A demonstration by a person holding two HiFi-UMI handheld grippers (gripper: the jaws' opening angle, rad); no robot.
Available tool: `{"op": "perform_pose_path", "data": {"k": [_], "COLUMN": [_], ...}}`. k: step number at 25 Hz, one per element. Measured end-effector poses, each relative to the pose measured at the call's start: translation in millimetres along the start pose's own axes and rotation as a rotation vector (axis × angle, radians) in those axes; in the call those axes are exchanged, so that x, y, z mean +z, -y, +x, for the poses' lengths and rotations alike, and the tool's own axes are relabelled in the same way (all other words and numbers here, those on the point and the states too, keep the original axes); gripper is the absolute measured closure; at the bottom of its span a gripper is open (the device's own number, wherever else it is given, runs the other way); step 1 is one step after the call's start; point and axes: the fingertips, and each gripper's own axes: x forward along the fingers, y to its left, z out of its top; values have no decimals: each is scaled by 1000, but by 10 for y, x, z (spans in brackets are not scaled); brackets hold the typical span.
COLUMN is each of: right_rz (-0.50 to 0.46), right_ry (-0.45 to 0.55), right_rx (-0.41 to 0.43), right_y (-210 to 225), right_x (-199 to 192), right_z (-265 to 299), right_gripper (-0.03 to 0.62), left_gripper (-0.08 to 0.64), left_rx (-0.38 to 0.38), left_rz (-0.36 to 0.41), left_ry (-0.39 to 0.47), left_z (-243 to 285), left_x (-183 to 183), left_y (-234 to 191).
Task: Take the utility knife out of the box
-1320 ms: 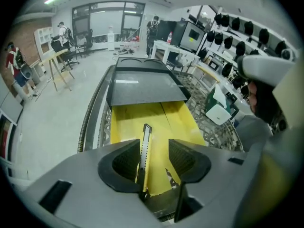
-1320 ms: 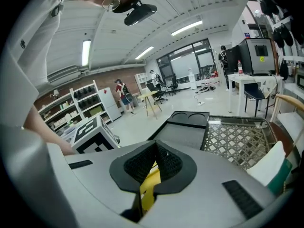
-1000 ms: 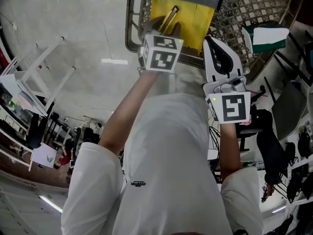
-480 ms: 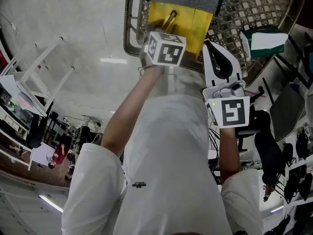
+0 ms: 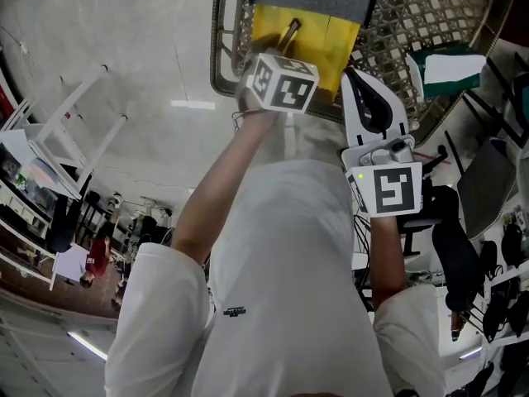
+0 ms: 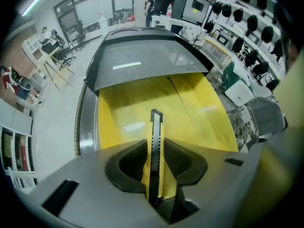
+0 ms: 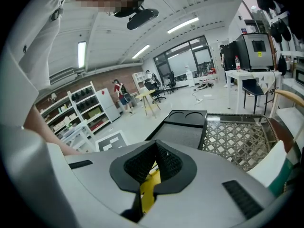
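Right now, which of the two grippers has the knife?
The left gripper: its jaws have just been closing on the knife, which stands upright between them at the yellow box. The right gripper has nothing between its shut jaws.

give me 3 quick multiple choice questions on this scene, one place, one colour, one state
1. Where is the knife? A on the floor; B between the left tool's jaws; C on a shelf.
2. What colour is the box inside? A yellow; B red; C blue.
3. The left tool is: A wide open, empty; B shut on the knife; C out of view.
Key: 1 B, it stands between the pads. 2 A, yellow shows all round the knife. 3 B, the jaws have just been closing; both pads press it.
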Motion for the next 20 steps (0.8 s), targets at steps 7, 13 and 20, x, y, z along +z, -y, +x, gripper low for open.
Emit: {"op": "perform_pose_path", "data": {"k": [7, 13, 20], "right_rz": [-7, -20, -54], "right_ry": [12, 28, 53], "right_rx": [-12, -34, -50], "right_y": [-100, -179, -370], "right_x": [19, 82, 196], "right_z": [-32, -100, -229], "right_gripper": [594, 594, 594], "left_gripper": [449, 449, 449], "left_rx": [-19, -43, -59], "left_rz": [10, -29, -74], "left_ry": [46, 129, 251], "left_z": [-82, -320, -782], "left_x": [29, 70, 111], "left_y": [69, 39, -71]}}
